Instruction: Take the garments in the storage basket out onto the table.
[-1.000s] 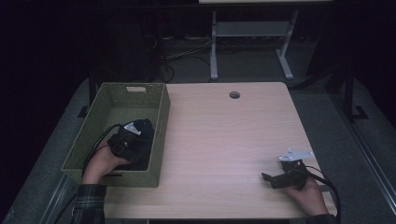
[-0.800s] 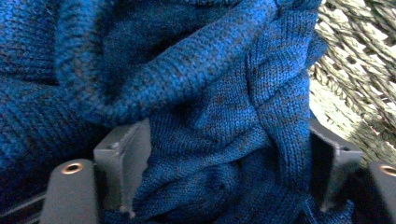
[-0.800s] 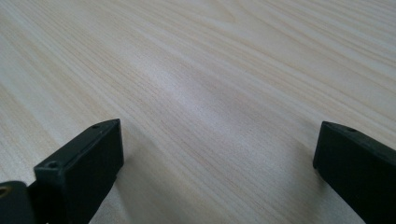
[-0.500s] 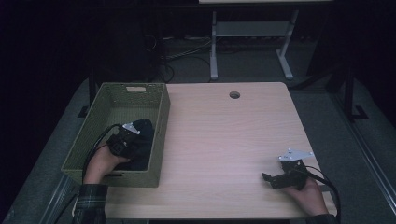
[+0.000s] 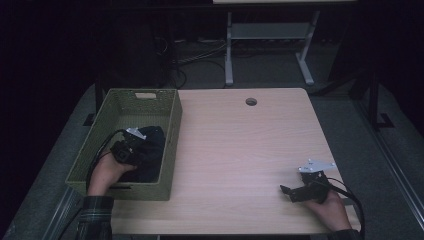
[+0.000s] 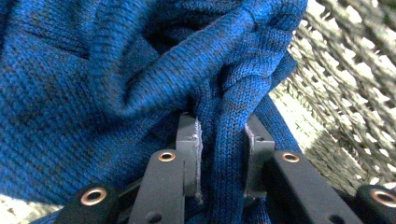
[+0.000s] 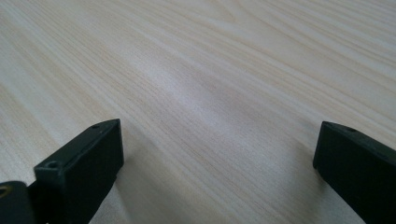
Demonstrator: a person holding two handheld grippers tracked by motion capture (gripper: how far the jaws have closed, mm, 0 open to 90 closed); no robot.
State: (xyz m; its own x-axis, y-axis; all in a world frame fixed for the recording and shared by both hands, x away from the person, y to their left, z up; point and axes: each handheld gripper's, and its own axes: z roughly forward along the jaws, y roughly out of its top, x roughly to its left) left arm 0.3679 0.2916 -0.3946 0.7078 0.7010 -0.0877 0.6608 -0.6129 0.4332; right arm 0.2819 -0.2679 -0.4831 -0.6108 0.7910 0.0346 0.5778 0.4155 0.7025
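A: Blue knit, that's the cloth (image 6: 107,79), and it lies bunched in the basket (image 5: 170,120) at the left end of the bench (image 5: 240,150).

B: Which hand-held gripper has it?

A: The left hand-held gripper (image 6: 223,154). In the left gripper view a fold of the cloth runs down between the two pads (image 6: 190,144), and both press on it. The jaws have just been closing, with that fold between them.

B: And from the high view?

A: There the cloth (image 5: 150,150) looks dark, heaped in the near half of the basket against its right wall. The left hand-held gripper (image 5: 131,146) sits on the cloth's left side, with the left hand (image 5: 107,172) behind it inside the basket and the cable looping over the near left.

B: What is the basket like?

A: Green and woven, with a slot handle in its far wall. In the left gripper view its weave (image 6: 345,84) shows right of the cloth.

B: The other side?

A: The right hand-held gripper (image 5: 286,192) is at the near right corner of the bench, held low in the right hand (image 5: 327,207) and pointing left. In the right gripper view its jaws stand spread wide, with bare pale wood (image 7: 210,84) between them, pinching nothing.

B: Are the two far from each other?

A: Well apart.
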